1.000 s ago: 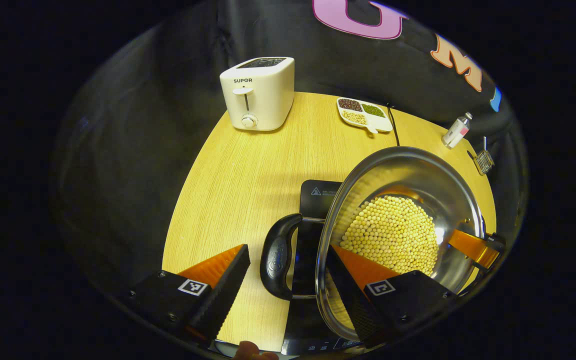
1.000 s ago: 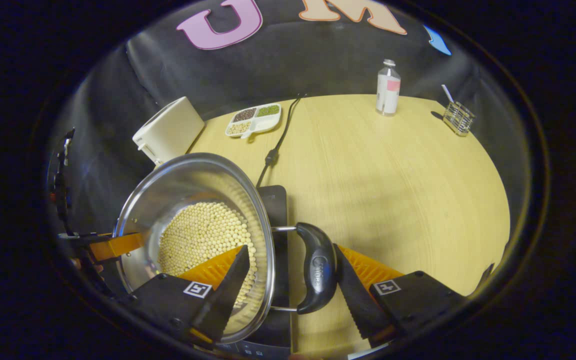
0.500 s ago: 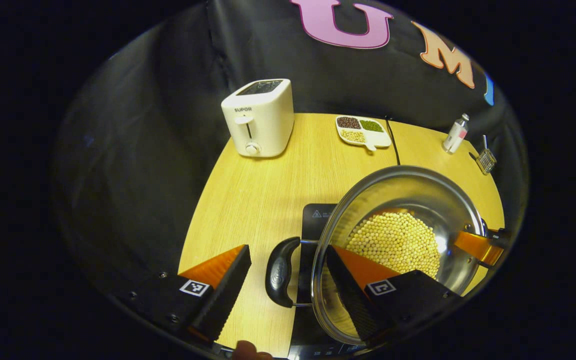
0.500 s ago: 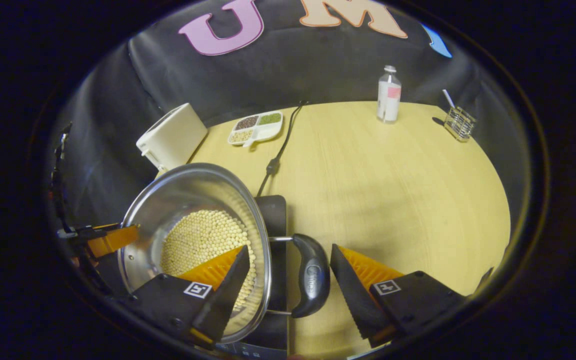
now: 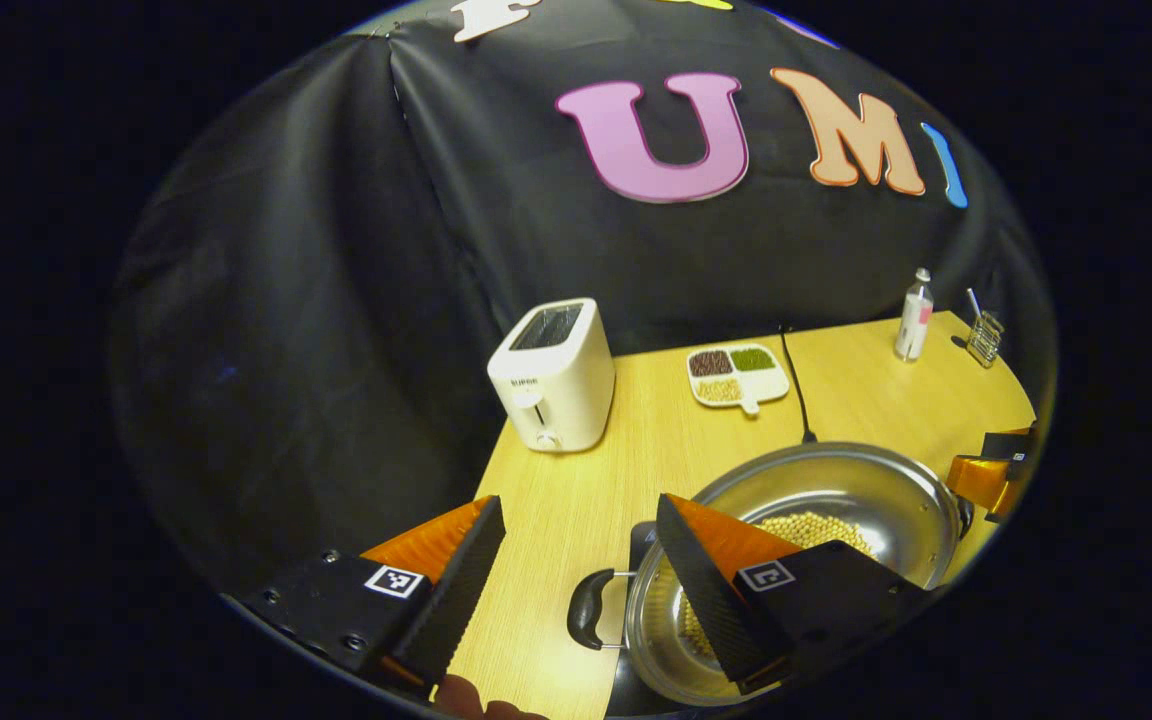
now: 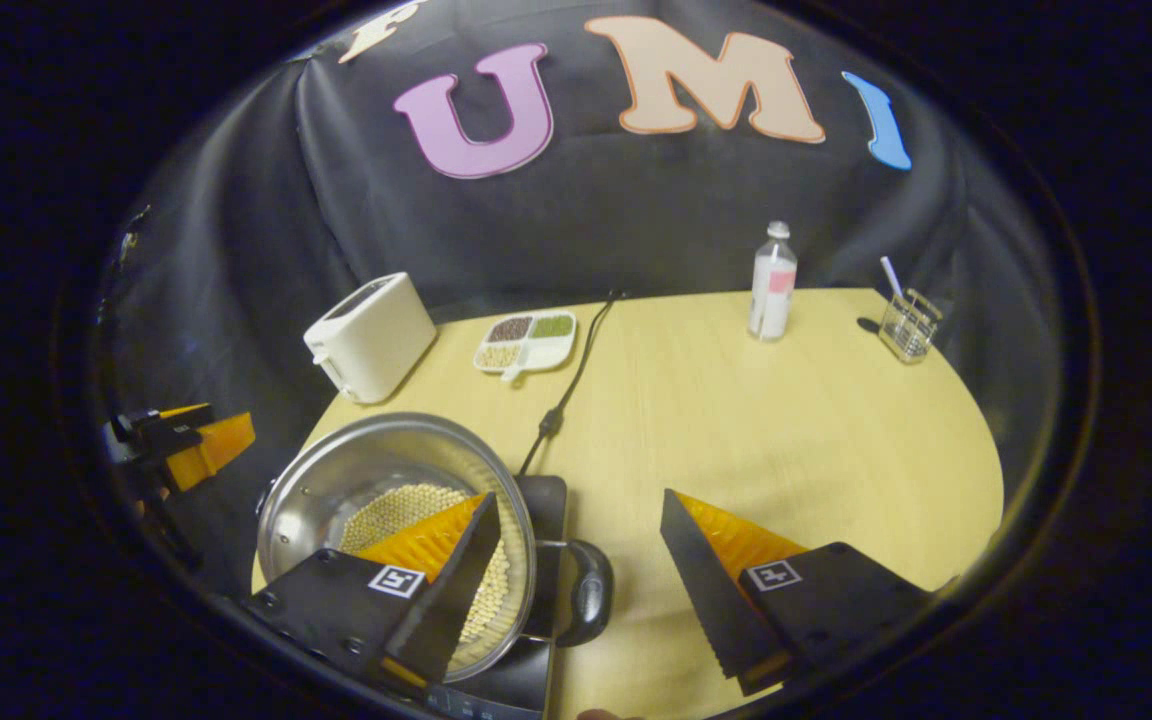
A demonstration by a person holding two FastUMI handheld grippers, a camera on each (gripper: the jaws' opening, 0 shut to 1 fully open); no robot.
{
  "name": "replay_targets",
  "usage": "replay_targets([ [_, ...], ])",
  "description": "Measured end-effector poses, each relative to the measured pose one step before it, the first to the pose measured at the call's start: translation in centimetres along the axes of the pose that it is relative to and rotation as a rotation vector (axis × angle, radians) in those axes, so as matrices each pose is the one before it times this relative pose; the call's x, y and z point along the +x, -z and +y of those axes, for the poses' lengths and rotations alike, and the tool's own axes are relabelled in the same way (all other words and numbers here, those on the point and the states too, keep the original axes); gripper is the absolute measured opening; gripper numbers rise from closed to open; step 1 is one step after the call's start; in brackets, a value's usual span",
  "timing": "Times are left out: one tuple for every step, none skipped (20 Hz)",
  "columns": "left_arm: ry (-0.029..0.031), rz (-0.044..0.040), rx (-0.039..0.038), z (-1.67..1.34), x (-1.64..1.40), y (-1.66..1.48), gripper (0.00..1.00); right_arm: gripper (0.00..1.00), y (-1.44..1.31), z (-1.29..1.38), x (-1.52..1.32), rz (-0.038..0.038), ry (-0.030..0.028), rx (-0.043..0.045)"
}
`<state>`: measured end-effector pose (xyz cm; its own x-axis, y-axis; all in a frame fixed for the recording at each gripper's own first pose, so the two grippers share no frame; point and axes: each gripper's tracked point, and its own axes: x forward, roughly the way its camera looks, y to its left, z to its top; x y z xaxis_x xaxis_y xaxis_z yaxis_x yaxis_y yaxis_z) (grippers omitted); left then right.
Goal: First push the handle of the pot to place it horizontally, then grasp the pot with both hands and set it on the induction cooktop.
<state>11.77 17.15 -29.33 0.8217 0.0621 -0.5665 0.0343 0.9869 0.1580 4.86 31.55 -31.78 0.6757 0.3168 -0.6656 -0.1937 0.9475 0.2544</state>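
The steel pot (image 5: 836, 485) (image 6: 356, 490) holds soybeans (image 6: 396, 505) and sits on the black induction cooktop (image 6: 543, 500). Its two black handles lie level: one handle (image 5: 586, 610) shows below the left gripper (image 5: 576, 520), the other handle (image 6: 586, 590) below the right gripper (image 6: 576, 515). Both grippers hang open above the pot, touching nothing. In each view one orange finger overlaps the pot's bowl. The right gripper (image 5: 986, 475) also appears past the pot's far rim in the left gripper view. The left gripper (image 6: 191, 445) also appears at the left of the right gripper view.
On the wooden table (image 6: 786, 430) stand a white toaster (image 6: 368, 335), a divided dish of beans (image 6: 526, 340), a bottle (image 6: 772, 285) and a small wire basket (image 6: 906, 325). The cooktop's cable (image 6: 566, 395) runs toward the back wall.
Both grippers have risen and drawn back from the pot's handles, which no longer sit between the fingers. The pot has stayed on the cooktop.
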Motion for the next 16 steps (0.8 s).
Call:
replay_targets([
  [0.00026,-0.03692,0.00506,-0.606,-0.73,-1.174,0.98,1.0,-1.02,-0.292,-0.474,-0.03273,-0.00035,-0.01516],
  [-0.00009,-0.0331,0.00397,-0.627,-0.662,-1.1,0.98,0.94,-0.935,-0.238,-0.655,-0.03179,-0.00053,-0.01517],
  [0.00552,-0.03555,-0.00501,-0.81,-0.621,-1.343,0.98,1.0,-1.253,-0.413,-0.765,-0.03676,-0.00081,-0.0137],
  [0.00361,-0.02773,-0.01558,-0.949,-0.778,-1.193,0.98,1.0,-0.893,-0.472,-0.422,-0.02785,0.00172,-0.01225],
  [0.00174,-0.02614,-0.02597,-1.286,-0.619,-1.229,0.98,0.94,-1.318,-0.674,-0.665,-0.03655,0.00483,-0.02006],
  [0.01195,-0.02578,-0.03467,-1.453,-0.585,-1.218,0.98,1.0,-1.265,-0.755,-0.738,-0.0377,0.00786,-0.02416],
  [0.01095,-0.01913,-0.03037,-1.211,-0.55,-0.895,0.98,0.94,-1.18,-0.698,-0.646,-0.0314,0.00524,-0.01932],
  [0.00785,-0.01951,-0.02838,-1.257,-0.488,-0.925,0.98,0.94,-1.195,-0.82,-0.688,-0.02924,0.00583,-0.01518],
  [0.00261,-0.01287,-0.01895,-1.229,-0.591,-0.998,0.98,0.94,-1.42,-0.872,-0.762,-0.03009,0.0057,-0.01395],
  [0.00245,-0.01902,-0.01812,-1.152,-0.696,-0.91,0.98,1.0,-1.413,-1.07,-0.802,-0.02794,0.00949,-0.0129],
  [0.00806,-0.02185,-0.01813,-1.373,-0.598,-1.229,1.0,0.94,-1.485,-1.278,-0.595,-0.03202,0.0152,-0.01237],
  [0.00925,-0.02485,-0.02106,-1.37,-0.519,-1.268,0.98,0.94,-1.466,-1.194,-0.455,-0.03108,0.00924,-0.01037],
  [0.00844,-0.02048,-0.02027,-1.367,-0.532,-1.296,0.98,0.94,-1.706,-1.215,-0.702,-0.03471,0.00553,-0.00556],
  [0.01003,-0.02631,-0.01789,-1.331,-0.691,-1.262,0.98,0.95,-1.235,-0.926,-0.472,-0.02509,0.00247,-0.00047],
  [0.00606,-0.02552,-0.01583,-1.17,-0.588,-1.226,1.0,1.0,-1.563,-1.125,-0.72,-0.02924,0.00266,0.00403],
  [0.00478,-0.03092,-0.00825,-1.262,-0.431,-1.12,0.98,1.0,-1.377,-1.054,-0.509,-0.02555,0.00289,0.00418],
])
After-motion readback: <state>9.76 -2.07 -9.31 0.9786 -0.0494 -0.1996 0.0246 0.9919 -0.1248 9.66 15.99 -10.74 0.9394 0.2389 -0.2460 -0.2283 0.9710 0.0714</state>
